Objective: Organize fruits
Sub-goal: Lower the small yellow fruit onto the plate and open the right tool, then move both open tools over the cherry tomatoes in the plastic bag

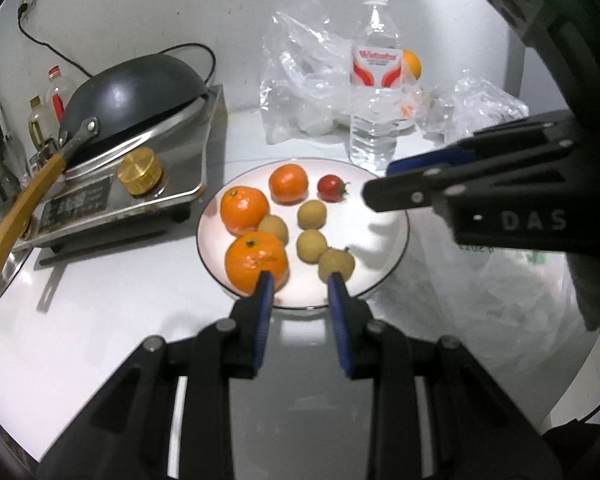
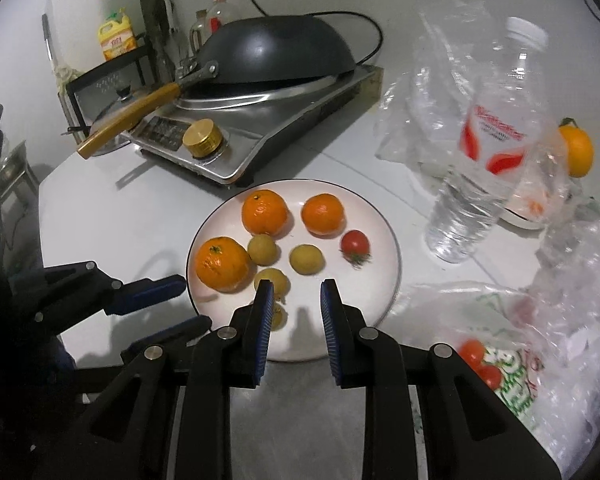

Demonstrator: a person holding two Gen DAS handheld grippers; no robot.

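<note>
The sorting looks well along but not done. The white plate (image 2: pixel 364 300) sits mid-counter (image 2: pixel 120 220), close to the near edge. It carries three mandarins (image 1: pixel 256 262), four longans (image 1: pixel 312 214) and one cherry tomato (image 1: pixel 331 188), loosely grouped by kind and lying apart or just touching.

Fruit still off the plate:
- More cherry tomatoes in a printed plastic bag (image 2: pixel 476 360) by the counter's right edge, beside the plate.
- One orange (image 2: pixel 576 152) toward the far right corner, among crumpled clear bags (image 1: pixel 300 80).

Both tongs hang over the near rim of the plate.
- The left tongs (image 1: pixel 300 280) stand narrow with nothing between the pads. Their tips show in front of the nearest mandarin and a longan, and I cannot tell whether they touch either.
- The right tongs (image 2: pixel 296 286) are drawn to their narrowest and are empty, above a bare patch of plate.

Obstacles, as I judge them:
- A full water bottle (image 2: pixel 480 184) stands between the plate and the orange, and could be knocked over on a reach to that corner.
- The bag film around the tomatoes may snag.
- An induction cooker (image 2: pixel 260 128) with an upturned wok (image 2: pixel 276 52) fills the far left side, just beside the plate, but is clear of the fruit.
</note>
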